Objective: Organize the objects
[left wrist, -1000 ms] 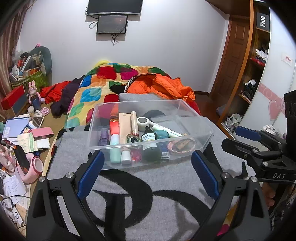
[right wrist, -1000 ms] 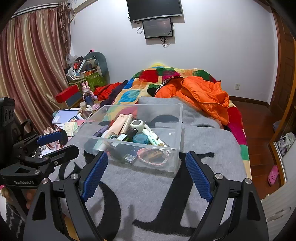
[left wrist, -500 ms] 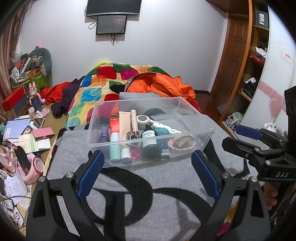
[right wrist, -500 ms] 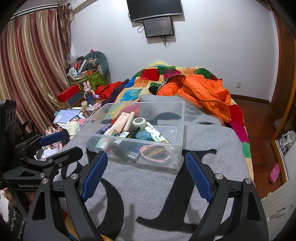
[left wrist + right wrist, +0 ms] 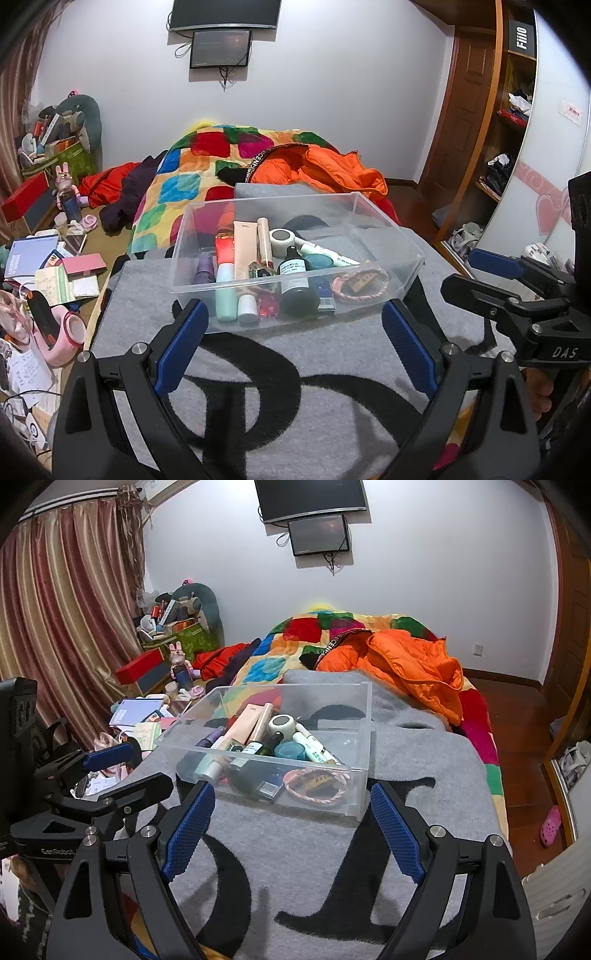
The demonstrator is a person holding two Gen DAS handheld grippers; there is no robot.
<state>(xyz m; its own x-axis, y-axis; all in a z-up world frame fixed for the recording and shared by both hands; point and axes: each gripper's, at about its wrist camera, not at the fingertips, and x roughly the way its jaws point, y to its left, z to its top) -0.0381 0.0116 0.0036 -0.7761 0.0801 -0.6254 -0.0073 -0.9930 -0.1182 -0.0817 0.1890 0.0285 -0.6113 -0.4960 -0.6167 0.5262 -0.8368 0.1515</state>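
Observation:
A clear plastic box [image 5: 388, 218] [image 5: 365, 716] sits on a grey blanket [image 5: 332, 350] [image 5: 295, 849] on the bed. In it lie a dark dropper bottle [image 5: 297, 284] [image 5: 258, 760], a mint tube [image 5: 226, 291], a peach tube [image 5: 242, 251] [image 5: 242, 725], a teal jar [image 5: 317, 261] [image 5: 290, 751] and a pink braided ring [image 5: 360, 282] [image 5: 316, 781]. My left gripper [image 5: 291, 308] [image 5: 122, 771] hovers open just short of the box's near wall. Beside it my right gripper [image 5: 291, 788] [image 5: 495, 273] is open too. Both are empty.
An orange jacket [image 5: 325, 170] and a patchwork quilt [image 5: 177, 188] lie behind the box. Books, boxes and a pink round thing [image 5: 68, 336] crowd the floor on the left. A wardrobe [image 5: 517, 129] stands on the right, and a pink slipper [image 5: 550, 825] lies on the wooden floor.

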